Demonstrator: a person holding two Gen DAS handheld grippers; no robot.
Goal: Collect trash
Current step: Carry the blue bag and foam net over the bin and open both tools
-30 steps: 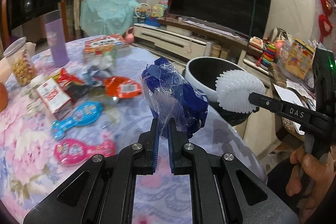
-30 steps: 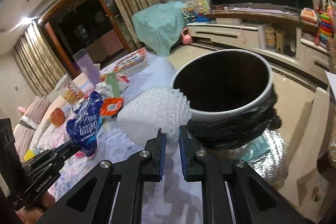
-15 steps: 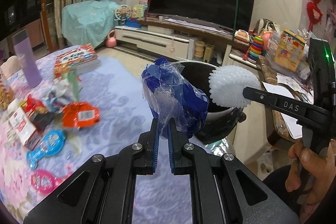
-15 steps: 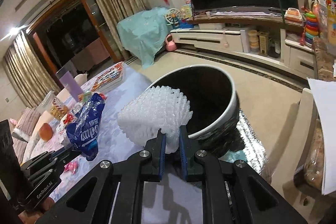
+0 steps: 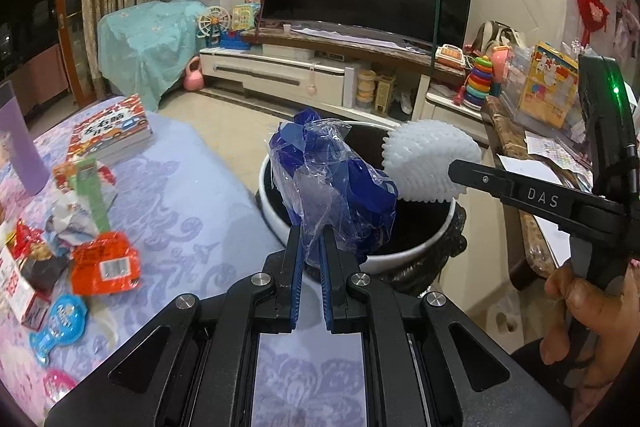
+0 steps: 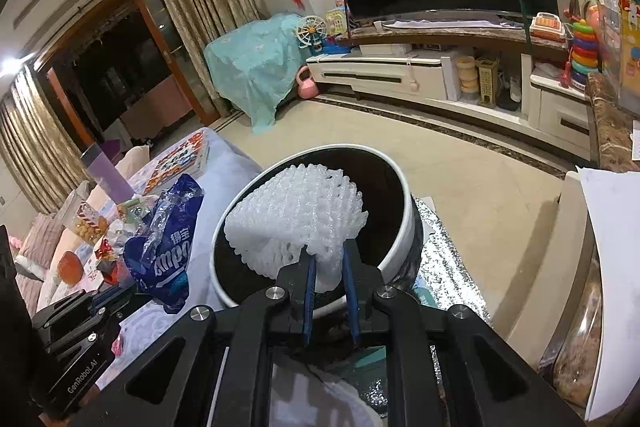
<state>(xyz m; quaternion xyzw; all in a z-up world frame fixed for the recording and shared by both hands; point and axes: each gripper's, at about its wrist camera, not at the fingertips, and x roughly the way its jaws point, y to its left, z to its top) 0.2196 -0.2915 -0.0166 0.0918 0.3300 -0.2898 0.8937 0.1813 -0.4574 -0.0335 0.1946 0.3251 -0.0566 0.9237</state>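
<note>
My left gripper (image 5: 311, 239) is shut on a crumpled blue plastic wrapper (image 5: 334, 191) and holds it over the near rim of the white trash bin (image 5: 404, 259) with a black liner. My right gripper (image 6: 329, 263) is shut on a white foam fruit net (image 6: 298, 223) and holds it above the bin's opening (image 6: 394, 223). The net also shows in the left wrist view (image 5: 430, 167), right of the wrapper. The wrapper shows in the right wrist view (image 6: 168, 247), left of the bin.
The floral tablecloth (image 5: 192, 211) carries several wrappers: an orange packet (image 5: 105, 263), a blue card (image 5: 60, 323), a picture book (image 5: 110, 131) and a purple cup (image 5: 18, 143). A marble counter (image 5: 516, 163) stands right of the bin. A TV unit lies beyond.
Both grippers have moved away from the table toward the bin. The wrapper and the foam net now hang over its opening instead of over the tablecloth.
</note>
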